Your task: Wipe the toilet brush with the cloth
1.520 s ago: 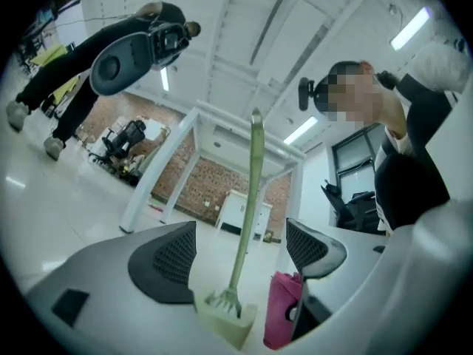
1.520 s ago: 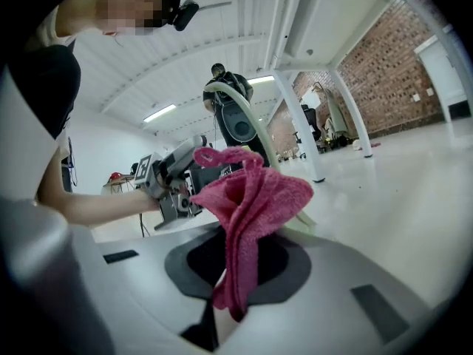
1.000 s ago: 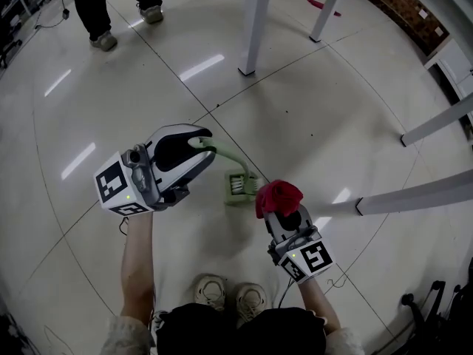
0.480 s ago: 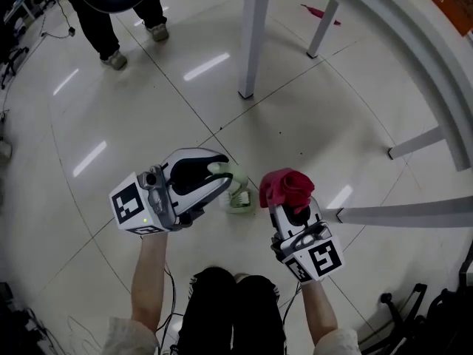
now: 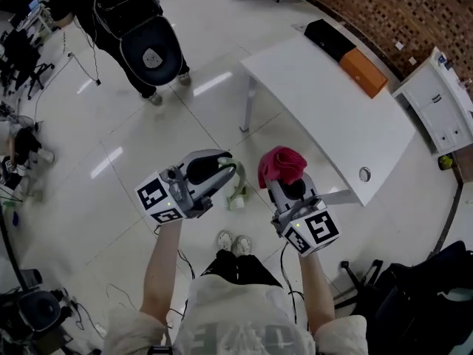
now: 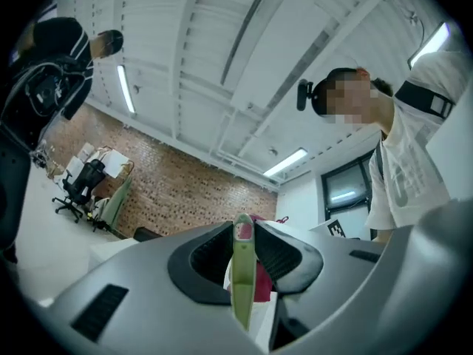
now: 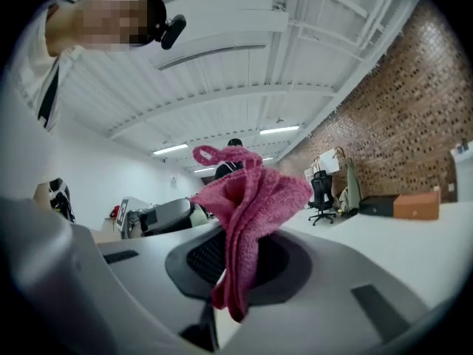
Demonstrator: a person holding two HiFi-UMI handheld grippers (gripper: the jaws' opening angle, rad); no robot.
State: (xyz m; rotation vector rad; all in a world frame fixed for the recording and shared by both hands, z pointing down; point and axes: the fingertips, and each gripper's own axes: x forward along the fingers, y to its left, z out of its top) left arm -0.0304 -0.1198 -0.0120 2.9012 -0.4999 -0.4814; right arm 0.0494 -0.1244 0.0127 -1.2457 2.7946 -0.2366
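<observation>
My left gripper [image 5: 222, 166] is shut on the thin pale green handle of the toilet brush [image 5: 236, 176]. The brush's head hangs below it, well above the floor. In the left gripper view the handle [image 6: 242, 272] stands clamped between the jaws, with the cloth [image 6: 263, 281] showing red behind it. A crumpled pink-red cloth [image 5: 281, 164] bunches out of my right gripper [image 5: 285, 180], which is shut on it. In the right gripper view the cloth [image 7: 247, 205] hangs from between the jaws. The two grippers are side by side, a short gap apart, at about chest height.
A white table [image 5: 332, 117] lies just ahead to the right and carries a black box [image 5: 329, 39] and an orange box [image 5: 363, 72]. A person with an office chair [image 5: 151, 50] stands ahead left. White cabinet [image 5: 436, 102] far right, dark bags [image 5: 414, 287] lower right.
Both grippers and the view have risen a long way from the floor; the table is now seen from above. The brush has come up off the floor. Both grips are unchanged.
</observation>
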